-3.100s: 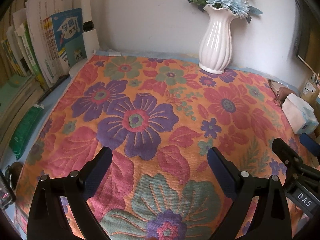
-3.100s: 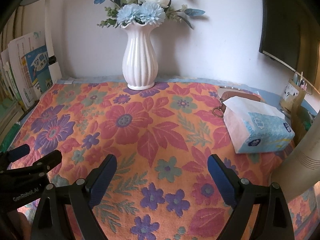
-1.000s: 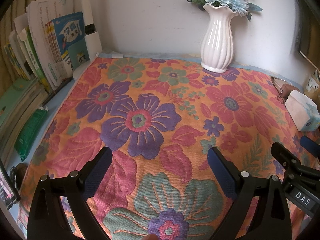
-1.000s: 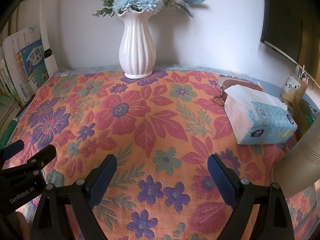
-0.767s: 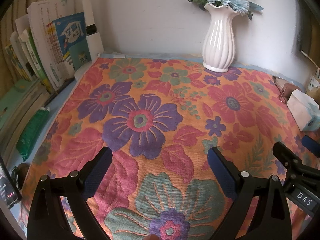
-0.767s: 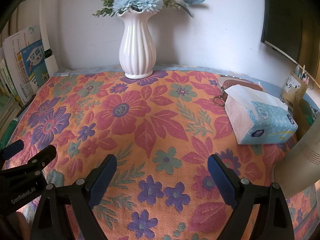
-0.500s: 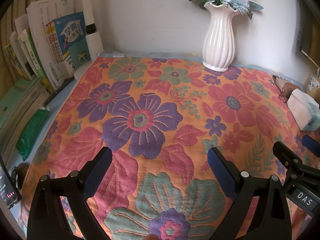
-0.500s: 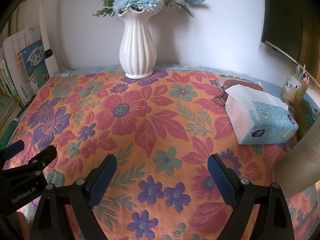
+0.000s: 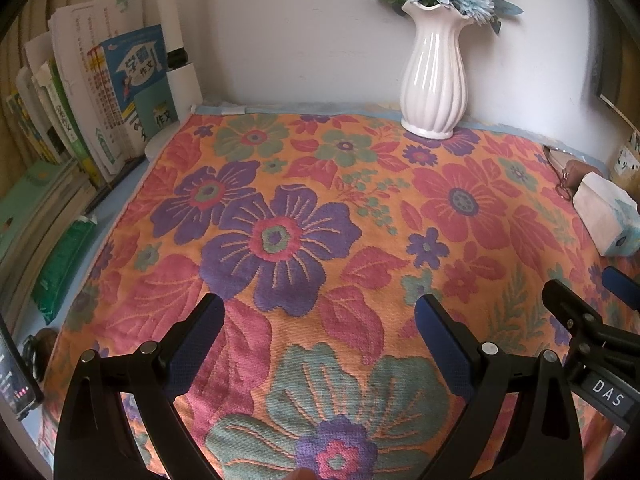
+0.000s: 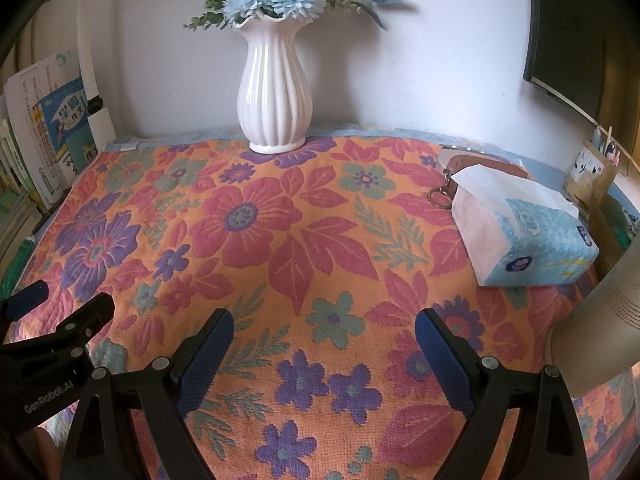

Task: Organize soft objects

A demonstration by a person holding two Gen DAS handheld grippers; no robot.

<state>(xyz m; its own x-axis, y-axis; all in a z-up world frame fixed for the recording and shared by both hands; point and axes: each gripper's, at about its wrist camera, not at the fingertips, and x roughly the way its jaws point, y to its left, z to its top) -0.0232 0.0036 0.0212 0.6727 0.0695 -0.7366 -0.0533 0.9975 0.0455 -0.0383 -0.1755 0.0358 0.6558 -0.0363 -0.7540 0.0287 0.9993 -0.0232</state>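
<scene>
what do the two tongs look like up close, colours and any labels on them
Both tongs, left and right, are matte black frames with silver rivets and two flat fingers faced with dark blue textured pads. Seen from the other camera, the right one carries a white "DAS" label, the left one pale "GenRobot.AI" lettering. No cables or sleeves show.

"das" on right claw (image 9: 608, 387); perhaps "genrobot.ai" on left claw (image 10: 48, 399)

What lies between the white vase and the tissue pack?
Only bare floral cloth between vase and tissue pack; the right wrist view shows it.
</scene>
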